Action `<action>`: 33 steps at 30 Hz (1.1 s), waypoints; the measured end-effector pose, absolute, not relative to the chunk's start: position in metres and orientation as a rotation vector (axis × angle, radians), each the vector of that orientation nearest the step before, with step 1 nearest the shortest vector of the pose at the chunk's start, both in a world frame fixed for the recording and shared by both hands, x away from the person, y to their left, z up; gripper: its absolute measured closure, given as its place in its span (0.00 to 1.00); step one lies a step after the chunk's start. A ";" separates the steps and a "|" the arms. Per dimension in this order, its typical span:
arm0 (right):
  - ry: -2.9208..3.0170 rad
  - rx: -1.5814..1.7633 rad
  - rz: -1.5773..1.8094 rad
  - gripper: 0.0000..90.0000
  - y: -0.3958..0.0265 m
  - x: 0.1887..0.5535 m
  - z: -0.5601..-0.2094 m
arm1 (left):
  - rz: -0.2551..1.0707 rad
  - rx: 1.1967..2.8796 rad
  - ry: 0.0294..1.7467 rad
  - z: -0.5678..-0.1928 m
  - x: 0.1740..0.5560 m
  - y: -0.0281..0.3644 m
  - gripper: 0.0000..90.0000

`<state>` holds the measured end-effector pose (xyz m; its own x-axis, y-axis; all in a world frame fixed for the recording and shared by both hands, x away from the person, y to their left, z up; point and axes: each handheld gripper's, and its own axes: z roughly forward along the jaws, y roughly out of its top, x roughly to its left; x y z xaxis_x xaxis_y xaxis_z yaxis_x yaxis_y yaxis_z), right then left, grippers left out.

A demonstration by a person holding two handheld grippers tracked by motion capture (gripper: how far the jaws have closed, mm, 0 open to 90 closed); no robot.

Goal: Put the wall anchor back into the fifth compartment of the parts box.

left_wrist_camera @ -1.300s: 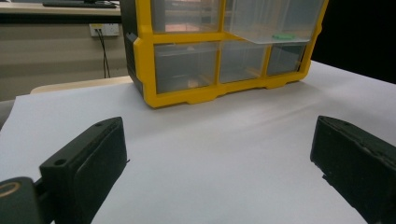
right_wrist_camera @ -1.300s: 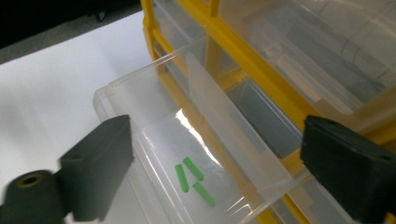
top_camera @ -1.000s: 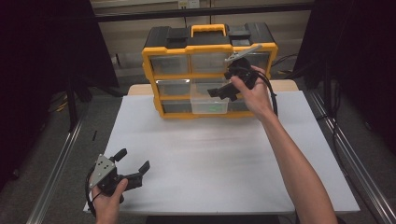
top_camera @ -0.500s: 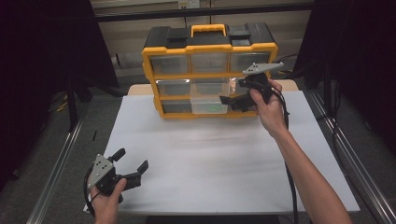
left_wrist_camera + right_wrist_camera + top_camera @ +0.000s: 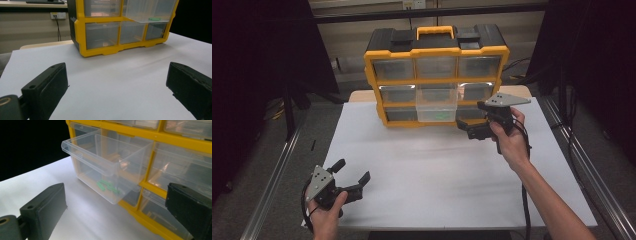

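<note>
A yellow organizer cabinet [image 5: 435, 51] with clear drawers stands at the table's far side. Its middle drawer [image 5: 437, 111] is pulled out and holds small green pieces [image 5: 441, 117]. My right gripper [image 5: 467, 129] hovers open and empty just right of that drawer, jaws pointing left toward it. In the right gripper view the drawer [image 5: 105, 157] and the green pieces [image 5: 107, 185] lie ahead of the right gripper [image 5: 116, 205]. My left gripper [image 5: 353, 170] rests open and empty near the front left corner. In the left gripper view the left gripper [image 5: 117, 82] faces the cabinet [image 5: 80, 27].
A white table [image 5: 437, 170] spreads between the grippers and the cabinet. Metal rails [image 5: 272, 185] run along both sides of it. The other drawers of the cabinet are pushed in, and some hold small parts.
My right gripper has drawn back from the pulled-out drawer's front, moving right and toward the person. The drawer stays out. The left gripper has not moved.
</note>
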<state>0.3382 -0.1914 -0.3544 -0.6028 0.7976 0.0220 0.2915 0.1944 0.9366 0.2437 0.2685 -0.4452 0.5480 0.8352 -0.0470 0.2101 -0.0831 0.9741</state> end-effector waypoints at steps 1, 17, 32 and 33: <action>1.992 1.010 1.406 0.04 -0.192 0.336 -0.357 | 0.663 1.606 0.906 -0.445 0.244 0.268 0.04; 1.935 1.029 1.468 0.04 -0.211 0.285 -0.392 | 0.648 1.562 0.922 -0.445 0.243 0.270 0.05; 1.819 1.161 1.421 0.04 -0.255 0.242 -0.418 | 0.657 1.588 0.909 -0.445 0.241 0.270 0.04; 1.813 1.166 1.422 0.03 -0.259 0.240 -0.420 | 0.660 1.595 0.901 -0.445 0.241 0.270 0.04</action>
<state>0.2397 -0.2590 -0.4203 -0.4707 0.8780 0.0868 0.2937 0.0632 0.9538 0.2410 0.2700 -0.4448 0.5500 0.8336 -0.0504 0.2027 -0.0748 0.9764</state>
